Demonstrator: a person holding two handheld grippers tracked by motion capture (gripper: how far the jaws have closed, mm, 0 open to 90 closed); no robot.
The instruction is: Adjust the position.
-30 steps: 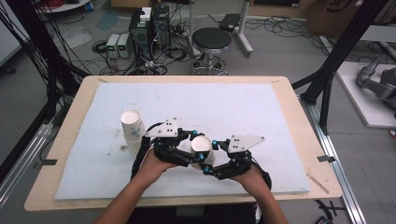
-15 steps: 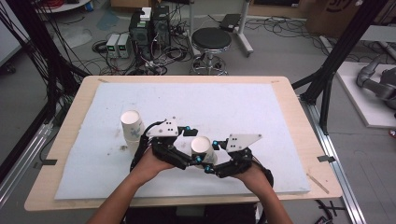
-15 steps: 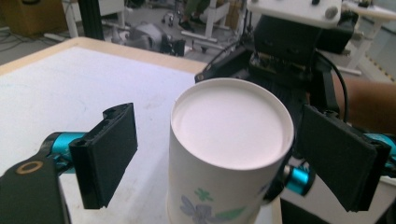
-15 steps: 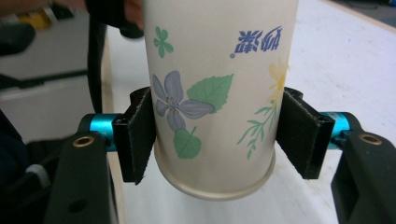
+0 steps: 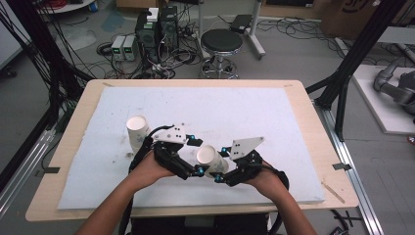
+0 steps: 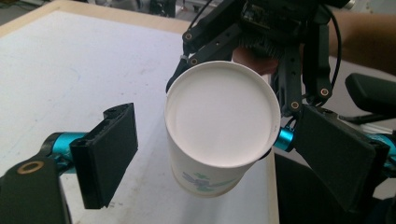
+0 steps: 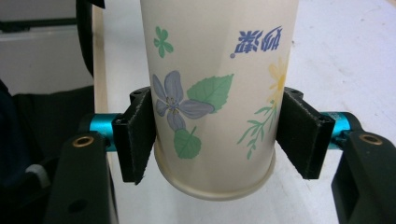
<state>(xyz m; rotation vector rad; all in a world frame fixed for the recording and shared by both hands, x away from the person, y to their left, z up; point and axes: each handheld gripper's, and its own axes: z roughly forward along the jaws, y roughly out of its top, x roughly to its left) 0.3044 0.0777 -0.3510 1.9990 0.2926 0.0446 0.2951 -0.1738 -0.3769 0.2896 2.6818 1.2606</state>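
right gripper view shows the right hand-held gripper (image 7: pixel 217 135) pinching a flowered paper cup (image 7: pixel 215 93) upside down between its jaws.

a lab: floor cables (image 5: pixel 161 54), computer towers (image 5: pixel 156 27), black frame struts (image 5: pixel 352 63)

paper cup (image 7: pixel 217 93), blue print upside down, unreadable

Both forearms are reaching in over the worktop's (image 5: pixel 303 112) near edge. The right tool (image 7: pixel 219 135) is clamping its pads against a paper cup (image 7: pixel 215 88), holding it off the surface. The left tool (image 6: pixel 224 154) is spreading its jaws wide, flanking the cup's base untouched.
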